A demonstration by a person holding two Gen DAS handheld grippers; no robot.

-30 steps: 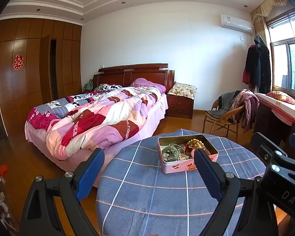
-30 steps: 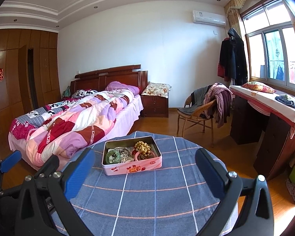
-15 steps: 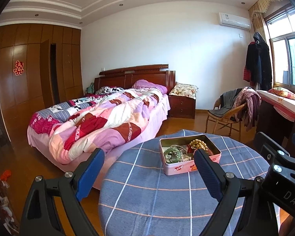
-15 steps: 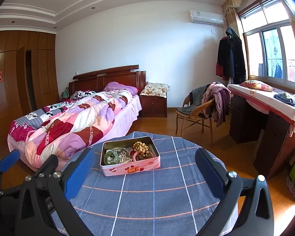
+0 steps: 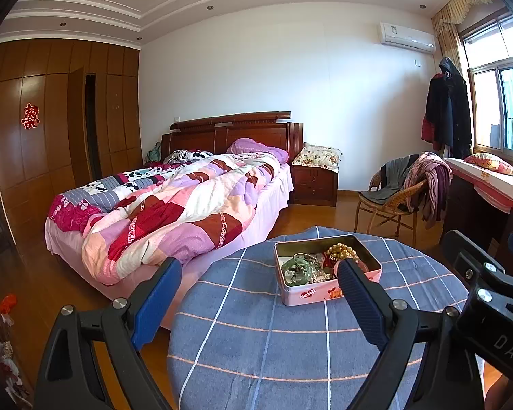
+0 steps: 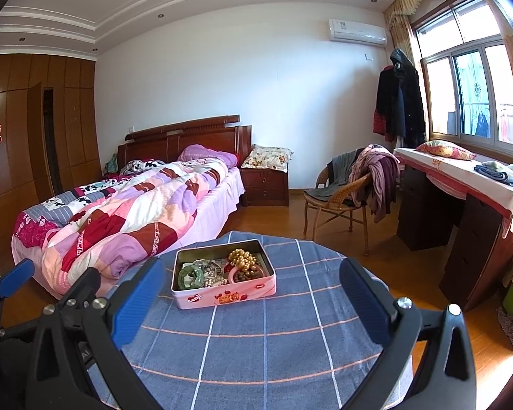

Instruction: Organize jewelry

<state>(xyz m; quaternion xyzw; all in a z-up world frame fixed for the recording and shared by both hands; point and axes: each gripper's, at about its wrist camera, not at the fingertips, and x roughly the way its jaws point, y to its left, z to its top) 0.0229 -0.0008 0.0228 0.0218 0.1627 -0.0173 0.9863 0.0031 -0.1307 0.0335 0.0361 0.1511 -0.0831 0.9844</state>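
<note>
Both tools are hovering over the round worktop (image 6: 290, 335) w/ its blue plaid cloth, jaws spread wide apart, nothing between them. Left tool (image 5: 258, 299) is sitting near the worktop's left edge; right tool (image 6: 251, 295) is beside it, its left finger (image 6: 138, 302) showing blue. The pink jewelry tin (image 6: 222, 295) is resting lid-off on the far half of the worktop, holding a green bangle (image 6: 191, 276), gold bead strand (image 6: 243, 258), a pink ring-shaped piece (image 6: 237, 273) & mixed small beads.

Vs 1 s ago: left view is drifting right, so the tin (image 5: 311, 294) is now partly behind the left tool's right finger (image 5: 359, 304), and more of the bed (image 5: 174, 212) is showing. In the right view the tin is sitting a bit lower & nearer. Contents look unchanged, jaws equally wide.
</note>
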